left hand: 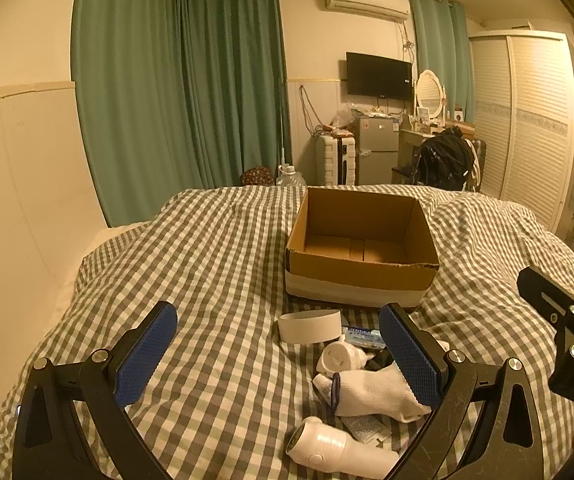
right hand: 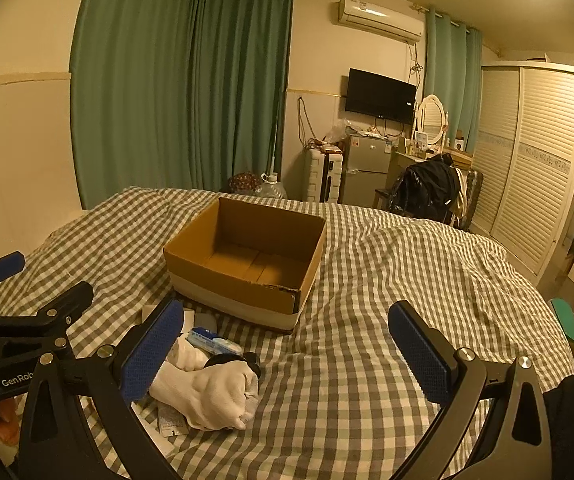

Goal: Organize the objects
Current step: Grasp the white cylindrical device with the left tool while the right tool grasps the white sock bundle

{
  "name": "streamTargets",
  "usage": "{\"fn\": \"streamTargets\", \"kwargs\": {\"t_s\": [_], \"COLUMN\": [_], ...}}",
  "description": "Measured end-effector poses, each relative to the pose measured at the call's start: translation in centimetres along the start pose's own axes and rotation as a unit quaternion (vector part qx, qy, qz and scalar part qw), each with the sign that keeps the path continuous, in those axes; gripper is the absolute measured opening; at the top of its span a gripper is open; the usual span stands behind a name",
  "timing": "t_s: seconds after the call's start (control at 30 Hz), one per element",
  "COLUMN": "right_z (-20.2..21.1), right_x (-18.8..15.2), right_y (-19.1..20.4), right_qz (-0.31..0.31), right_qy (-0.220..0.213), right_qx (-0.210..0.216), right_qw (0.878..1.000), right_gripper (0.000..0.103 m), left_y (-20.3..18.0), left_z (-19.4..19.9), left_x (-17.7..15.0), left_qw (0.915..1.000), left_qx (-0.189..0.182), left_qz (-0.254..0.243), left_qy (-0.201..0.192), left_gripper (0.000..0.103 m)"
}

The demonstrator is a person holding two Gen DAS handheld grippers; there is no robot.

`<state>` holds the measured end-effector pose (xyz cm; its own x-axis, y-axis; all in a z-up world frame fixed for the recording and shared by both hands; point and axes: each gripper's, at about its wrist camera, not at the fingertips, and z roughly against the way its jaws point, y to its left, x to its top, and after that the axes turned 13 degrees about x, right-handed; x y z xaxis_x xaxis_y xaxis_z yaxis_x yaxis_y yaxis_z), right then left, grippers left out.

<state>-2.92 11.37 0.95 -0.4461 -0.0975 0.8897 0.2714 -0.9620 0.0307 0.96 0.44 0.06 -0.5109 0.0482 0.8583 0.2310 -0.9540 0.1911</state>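
An open, empty cardboard box [left hand: 361, 248] sits on the checked bed cover; it also shows in the right wrist view [right hand: 247, 264]. In front of it lies a pile: a white tape roll [left hand: 310, 326], a white plug adapter [left hand: 341, 356], a blue-white packet [left hand: 363, 336], a white sock [left hand: 375, 394], a small tube [left hand: 323, 384] and a white handheld device [left hand: 339, 448]. My left gripper [left hand: 279, 360] is open and empty, above the bed with the pile by its right finger. My right gripper [right hand: 287, 356] is open and empty; the sock [right hand: 211, 396] lies by its left finger.
The bed's checked cover [left hand: 215, 264] spreads left and right of the box. The right gripper's body [left hand: 567, 320] shows at the left view's right edge. Beyond the bed stand green curtains [left hand: 183, 92], a small fridge [left hand: 375, 148], a chair with a black bag [left hand: 443, 160] and a wardrobe [left hand: 527, 120].
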Motion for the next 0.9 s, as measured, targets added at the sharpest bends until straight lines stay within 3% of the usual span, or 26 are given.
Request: {"fn": "streamTargets", "kwargs": {"t_s": [0.33, 0.67, 0.9], "right_z": [0.7, -1.6, -3.3], "right_x": [-1.6, -4.7, -5.9], "right_y": [-1.4, -1.9, -1.5], "right_qz": [-0.012, -0.017, -0.012], "right_qy": [0.022, 0.069, 0.093], "right_qx": [0.010, 0.008, 0.012], "right_qw": [1.000, 0.997, 0.996], "right_gripper": [0.103, 0.103, 0.103], "left_y": [-1.5, -4.0, -7.2], "left_z": [-1.7, -5.4, -5.9], "left_x": [-3.9, -8.8, -10.4], "left_qw": [0.9961, 0.9801, 0.9737], "left_qx": [0.008, -0.031, -0.059], "left_qz": [-0.042, -0.045, -0.102], "left_qy": [0.077, 0.191, 0.195], "left_gripper": [0.103, 0.103, 0.103]}}
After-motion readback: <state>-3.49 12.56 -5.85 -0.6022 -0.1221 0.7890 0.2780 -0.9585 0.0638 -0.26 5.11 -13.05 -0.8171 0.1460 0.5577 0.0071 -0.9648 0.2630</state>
